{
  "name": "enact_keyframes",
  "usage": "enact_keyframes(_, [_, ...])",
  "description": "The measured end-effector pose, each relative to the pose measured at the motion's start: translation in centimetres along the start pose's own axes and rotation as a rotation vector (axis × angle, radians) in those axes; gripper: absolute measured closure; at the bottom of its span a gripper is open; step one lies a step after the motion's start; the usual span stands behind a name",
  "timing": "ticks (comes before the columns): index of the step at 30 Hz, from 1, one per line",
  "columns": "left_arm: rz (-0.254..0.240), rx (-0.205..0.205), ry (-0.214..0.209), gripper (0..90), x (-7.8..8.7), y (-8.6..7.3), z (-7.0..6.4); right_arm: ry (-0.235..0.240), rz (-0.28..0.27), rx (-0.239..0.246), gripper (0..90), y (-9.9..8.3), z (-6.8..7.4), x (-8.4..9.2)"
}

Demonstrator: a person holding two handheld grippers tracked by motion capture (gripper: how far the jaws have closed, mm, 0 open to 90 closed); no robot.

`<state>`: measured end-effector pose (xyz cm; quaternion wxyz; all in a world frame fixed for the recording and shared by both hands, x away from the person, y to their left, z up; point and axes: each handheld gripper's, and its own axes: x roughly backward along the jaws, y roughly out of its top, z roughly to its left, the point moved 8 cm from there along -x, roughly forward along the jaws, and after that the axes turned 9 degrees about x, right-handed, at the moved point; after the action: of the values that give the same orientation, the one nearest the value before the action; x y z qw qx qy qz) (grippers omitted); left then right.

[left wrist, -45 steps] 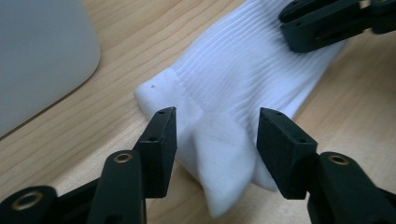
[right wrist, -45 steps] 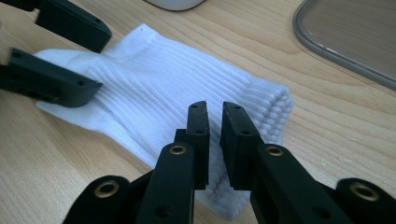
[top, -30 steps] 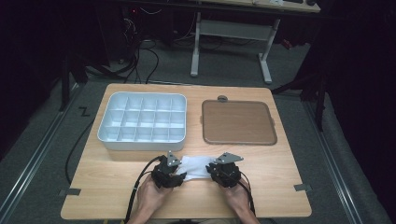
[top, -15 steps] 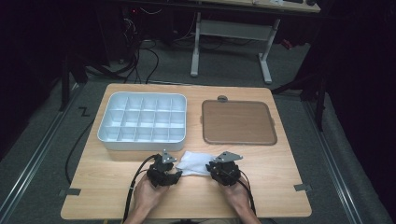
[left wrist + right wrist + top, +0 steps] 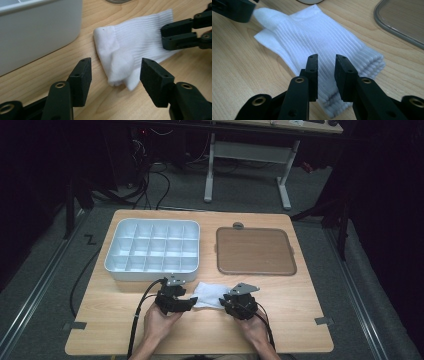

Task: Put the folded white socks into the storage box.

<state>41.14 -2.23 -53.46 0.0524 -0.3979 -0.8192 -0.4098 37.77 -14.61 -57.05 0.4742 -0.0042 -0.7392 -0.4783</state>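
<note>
Step looks like folding or bundling the sock (image 5: 135, 47), which lies flat on the table (image 5: 115, 330) between the two grippers, just in front of the bin (image 5: 152, 250) and left of the brown tray (image 5: 255, 251). Left gripper (image 5: 115, 72): jaws wide and just been opening, folded toe end of the sock sits ahead of and between them, pads not touching it, so it reads as a release. Right gripper (image 5: 325, 75): jaws narrow with a small gap, also just been opening a bit, hovering over the ribbed cuff end; a fold of cuff lies below the gap, but the pads don't seem to pinch it, so I'd call it let go. Next move, my guess: re-grip an end, left closing on the toe fold, right on the cuff edge, low enough to catch all layers without dragging the sock on the wood.
</note>
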Motion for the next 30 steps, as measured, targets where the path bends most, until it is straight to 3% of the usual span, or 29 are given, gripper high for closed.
enact_keyframes(6, [0.004,0.007,0.027,44.7,-1.8,-0.2,0.2,0.001,0.001,0.008,73.8,0.3,0.0,0.1])
enact_keyframes(11, [0.02,0.0,0.059,45.9,-2.6,-0.7,0.9,0.0,-0.034,-0.016,74.6,0.8,0.1,0.5])
enact_keyframes(17, [0.056,-0.021,0.064,49.5,-2.5,-1.7,0.7,-0.001,-0.028,-0.026,77.5,1.2,0.5,-0.1])
enact_keyframes(23, [0.086,-0.005,0.054,52.0,-1.9,-2.6,0.7,-0.007,-0.027,-0.056,78.6,1.6,0.7,-0.9])
enact_keyframes(25, [0.078,-0.006,0.042,51.9,-1.6,-2.4,0.4,-0.008,-0.024,-0.059,78.8,1.8,0.7,-1.1])
enact_keyframes(30, [0.013,0.026,0.005,47.8,-0.7,-0.3,-0.3,0.003,-0.001,-0.052,79.5,1.6,0.9,-1.9])
